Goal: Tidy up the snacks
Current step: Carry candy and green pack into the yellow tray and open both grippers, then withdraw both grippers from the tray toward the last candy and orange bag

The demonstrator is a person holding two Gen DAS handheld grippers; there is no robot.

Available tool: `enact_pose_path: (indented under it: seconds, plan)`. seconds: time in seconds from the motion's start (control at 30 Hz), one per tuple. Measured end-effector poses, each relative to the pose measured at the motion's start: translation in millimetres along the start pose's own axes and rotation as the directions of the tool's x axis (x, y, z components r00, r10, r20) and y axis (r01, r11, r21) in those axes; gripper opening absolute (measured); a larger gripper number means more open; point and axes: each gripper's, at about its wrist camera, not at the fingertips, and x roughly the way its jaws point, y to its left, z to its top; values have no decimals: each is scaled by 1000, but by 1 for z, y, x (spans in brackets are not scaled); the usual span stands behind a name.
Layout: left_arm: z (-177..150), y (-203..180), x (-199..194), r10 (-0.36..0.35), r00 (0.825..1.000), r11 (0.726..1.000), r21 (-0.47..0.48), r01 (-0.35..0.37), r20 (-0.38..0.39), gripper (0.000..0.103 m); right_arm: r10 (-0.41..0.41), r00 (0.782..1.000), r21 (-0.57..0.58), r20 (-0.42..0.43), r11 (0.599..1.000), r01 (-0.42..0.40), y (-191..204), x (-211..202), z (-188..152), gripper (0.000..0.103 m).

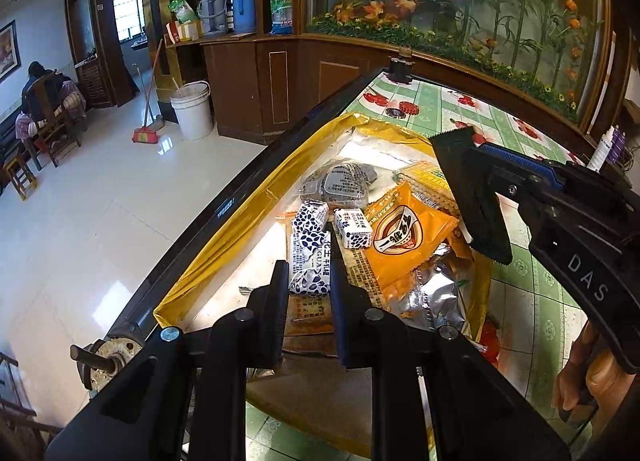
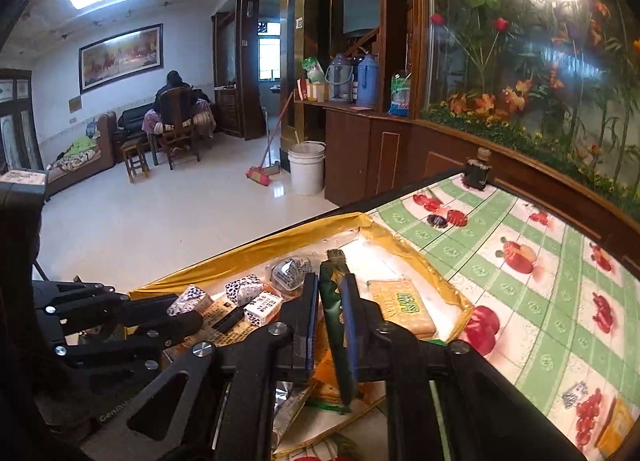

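Observation:
A gold-walled open box (image 1: pixel 224 249) (image 2: pixel 240 257) sits on the table and holds several snack packets. My left gripper (image 1: pixel 310 273) is inside it, shut on a white-and-blue patterned candy bar (image 1: pixel 310 261). Beside it lie a small white candy (image 1: pixel 352 227), an orange packet (image 1: pixel 408 237) and a grey packet (image 1: pixel 340 185). My right gripper (image 2: pixel 330 293) is shut on a dark green packet (image 2: pixel 338 333), held upright over the box's right part. It shows from the side in the left wrist view (image 1: pixel 470 197). A cracker pack (image 2: pixel 404 307) lies just right of it.
The table has a green checked cloth with fruit prints (image 2: pixel 540 273). A small dark bottle (image 2: pixel 476 171) stands at its far edge against a wooden cabinet with fake flowers (image 2: pixel 520 61). A small packet (image 2: pixel 574 395) lies on the cloth at right. Tiled floor drops off left.

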Motion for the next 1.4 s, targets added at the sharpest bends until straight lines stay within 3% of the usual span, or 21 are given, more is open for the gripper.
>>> enact_pose_path:
  seconds: [0.07,0.13,0.2,0.3,0.53,0.7,0.83,1.1,1.4]
  plan:
    - [0,2,2,1,1000,1000,-11,-1,-9,17,4,1000,9,-3,1000,-4,-1,0,-2,15]
    - [0,2,4,12,1000,1000,-12,-12,-18,18,13,1000,15,-3,1000,-13,-1,-1,-3,23]
    - [0,1,4,16,1000,1000,-11,-16,-19,29,13,1000,21,8,1000,-13,-2,-4,-4,46]
    - [0,0,1,26,1000,1000,-13,-27,-6,56,15,1000,31,20,999,-16,-4,-8,-4,47]
    - [1,-3,-1,35,999,999,-14,-35,-10,58,26,999,77,33,997,-29,-16,-23,-7,47]
    - [1,-4,-11,27,1000,999,-32,-26,12,72,24,999,104,40,994,-28,-22,-36,-13,55]
    - [1,-8,-21,14,999,999,-36,-13,32,73,32,999,137,42,990,-37,-27,-47,-20,58]
    - [-4,-33,-32,-23,999,1000,8,23,35,73,-31,999,224,43,974,21,-46,-76,-42,80]
    - [-14,-80,-36,-79,997,993,94,77,9,73,-149,988,387,27,913,127,-108,-128,-95,83]
